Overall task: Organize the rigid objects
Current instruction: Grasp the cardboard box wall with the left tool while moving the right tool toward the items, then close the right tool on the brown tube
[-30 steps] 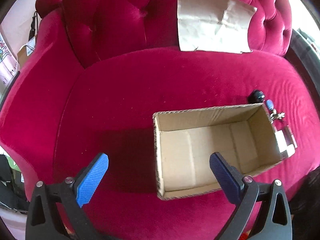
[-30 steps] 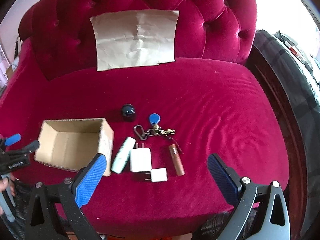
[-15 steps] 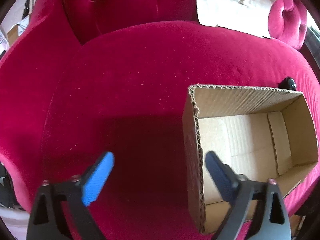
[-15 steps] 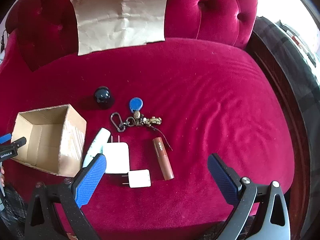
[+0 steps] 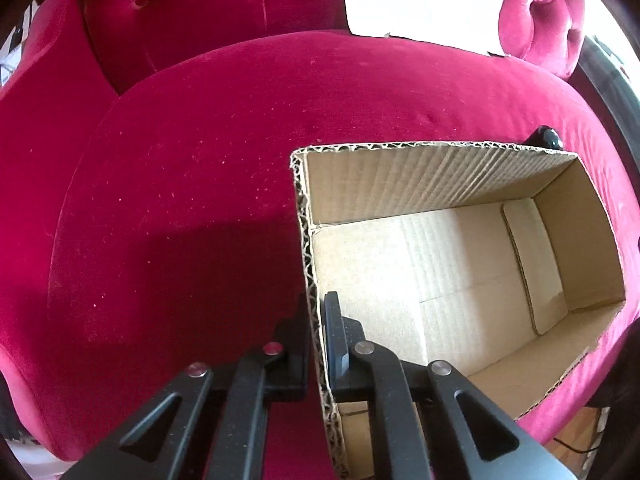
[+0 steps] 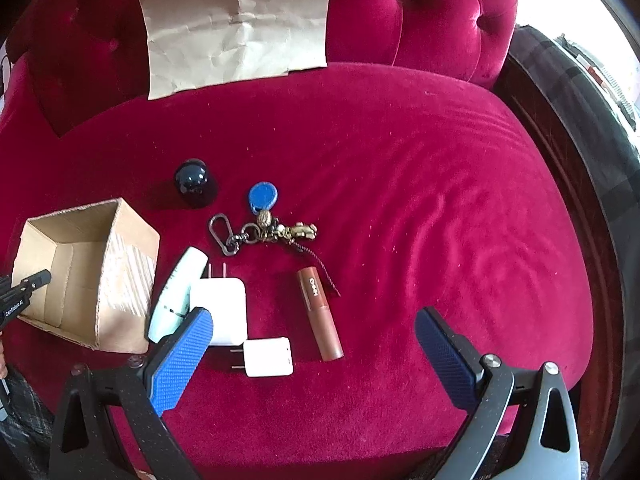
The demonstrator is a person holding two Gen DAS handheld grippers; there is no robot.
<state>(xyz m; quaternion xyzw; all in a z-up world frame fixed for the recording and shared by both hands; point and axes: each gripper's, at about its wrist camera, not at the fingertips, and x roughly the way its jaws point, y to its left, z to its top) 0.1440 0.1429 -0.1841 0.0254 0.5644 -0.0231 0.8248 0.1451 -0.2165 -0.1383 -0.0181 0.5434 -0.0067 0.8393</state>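
Observation:
An empty cardboard box [image 5: 420,176] stands on the red velvet seat. My left gripper [image 5: 316,304] is closing on the box's left wall, one finger inside and one outside, pads pressing the corrugated edge. In the right wrist view the box [image 6: 120,280] sits at the left with the left gripper [image 6: 24,292] at its far side. Beside it lie a pale mint tube [image 6: 176,292], a large white charger [image 6: 220,312], a small white charger [image 6: 266,358], a brown lipstick tube [image 6: 320,316], a keychain [image 6: 272,232] with a blue fob [image 6: 262,196] and a dark ball [image 6: 192,182]. My right gripper [image 6: 312,316] hangs open above them, holding nothing.
A creased sheet of brown paper [image 6: 236,28] leans on the tufted backrest. A dark wooden frame and plaid fabric [image 6: 580,120] border the seat on the right. The dark ball [image 5: 546,138] peeks over the box's far wall.
My left gripper has come down over the box's left wall and gone from wide open to clamped on it. My right gripper has sunk closer to the objects, jaws unchanged.

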